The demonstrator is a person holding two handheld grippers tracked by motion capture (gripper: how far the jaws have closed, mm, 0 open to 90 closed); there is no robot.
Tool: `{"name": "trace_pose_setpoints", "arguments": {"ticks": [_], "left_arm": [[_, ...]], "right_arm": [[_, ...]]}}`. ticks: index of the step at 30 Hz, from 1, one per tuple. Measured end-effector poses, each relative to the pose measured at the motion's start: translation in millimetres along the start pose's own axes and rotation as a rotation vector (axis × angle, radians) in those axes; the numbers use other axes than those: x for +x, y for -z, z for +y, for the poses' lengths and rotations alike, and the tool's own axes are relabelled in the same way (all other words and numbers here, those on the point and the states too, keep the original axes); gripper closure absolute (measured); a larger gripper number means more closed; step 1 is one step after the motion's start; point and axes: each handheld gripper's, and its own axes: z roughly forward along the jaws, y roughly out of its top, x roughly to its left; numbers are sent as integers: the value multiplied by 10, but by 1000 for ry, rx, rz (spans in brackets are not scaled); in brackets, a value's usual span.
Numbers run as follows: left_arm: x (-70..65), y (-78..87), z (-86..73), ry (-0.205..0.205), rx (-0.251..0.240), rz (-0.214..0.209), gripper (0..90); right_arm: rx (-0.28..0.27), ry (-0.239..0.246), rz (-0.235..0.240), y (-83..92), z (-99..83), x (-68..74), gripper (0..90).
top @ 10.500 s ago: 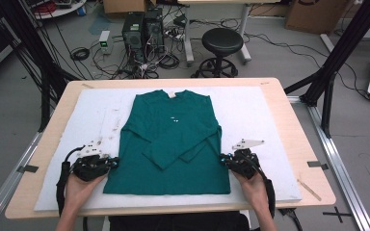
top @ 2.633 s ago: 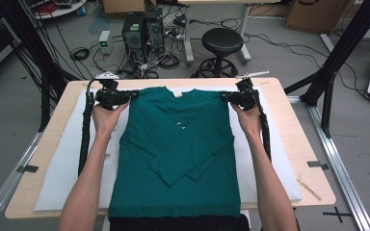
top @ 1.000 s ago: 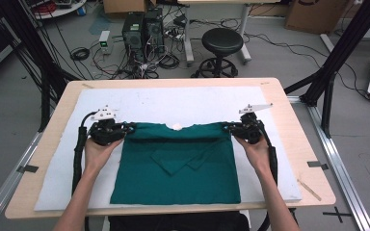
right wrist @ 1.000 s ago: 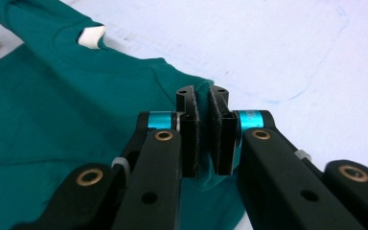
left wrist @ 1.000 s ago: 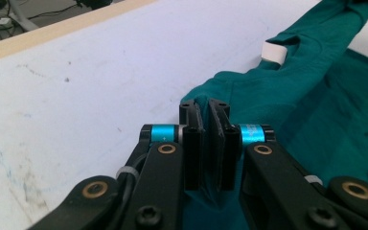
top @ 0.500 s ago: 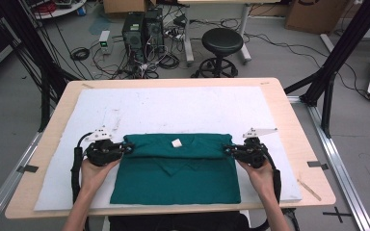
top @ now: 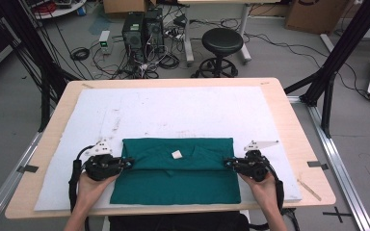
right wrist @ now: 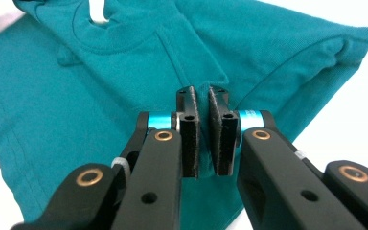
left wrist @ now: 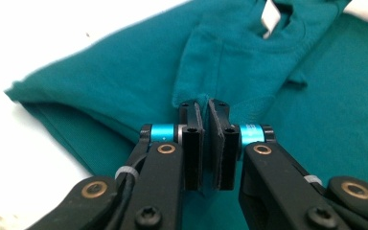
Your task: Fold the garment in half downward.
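A teal long-sleeved shirt [top: 178, 173] lies folded over on the white mat [top: 183, 110], its top half doubled back toward the near edge, white neck label [top: 177, 154] facing up. My left gripper [top: 128, 162] is shut on the shirt's folded-over left edge. In the left gripper view the pads [left wrist: 206, 112] pinch a ridge of teal cloth [left wrist: 230, 62] close to the collar. My right gripper [top: 228, 163] is shut on the right edge in the same way. The right gripper view has teal fabric [right wrist: 124, 62] nipped between its pads [right wrist: 202, 103].
The white mat covers most of the wooden table [top: 298, 130], with bare mat behind the shirt. Beyond the table stand a black stool [top: 221, 43], computer towers [top: 142, 29] and loose cables on the floor. Black frame posts [top: 337, 53] rise at both sides.
Both grippers have carried the shirt's top edge from the far side of the mat toward the near edge and lowered it, folding the shirt in half. The grips stayed shut.
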Motion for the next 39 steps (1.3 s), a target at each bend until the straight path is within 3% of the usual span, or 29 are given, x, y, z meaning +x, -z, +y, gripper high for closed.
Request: {"name": "trace_pose_setpoints", "arguments": {"ticks": [5,6,10,14,17,20,23,28,30,35,39], "left_arm": [[-10,-16,-27,7,16,-3,837],[-14,6,-11,4,7,-10,816],[4,116,85,-1,-46,-10,626],[52,136,250,15,-80,-1,555],[54,67,380,14,-72,-3,549],[43,-79,480,22,-34,-7,556],[74,-277,520,58,26,-24,562],[87,-461,492,45,123,-10,604],[89,-456,477,39,121,-29,655],[58,-414,454,16,100,-69,808],[28,-386,420,4,87,-92,874]], "right_arm": [[11,7,-20,-22,-63,29,840],[10,6,-22,-25,-65,31,818],[-10,-19,2,-1,-3,32,577],[-37,-21,35,-6,155,59,507],[-28,-9,20,-67,284,97,483],[-4,1,5,-172,413,128,480],[24,2,-25,-271,469,112,480],[99,-36,-41,-403,467,36,470],[115,-53,-23,-429,450,5,483],[128,-59,31,-437,407,1,717],[124,-4,33,-404,379,78,830]]}}
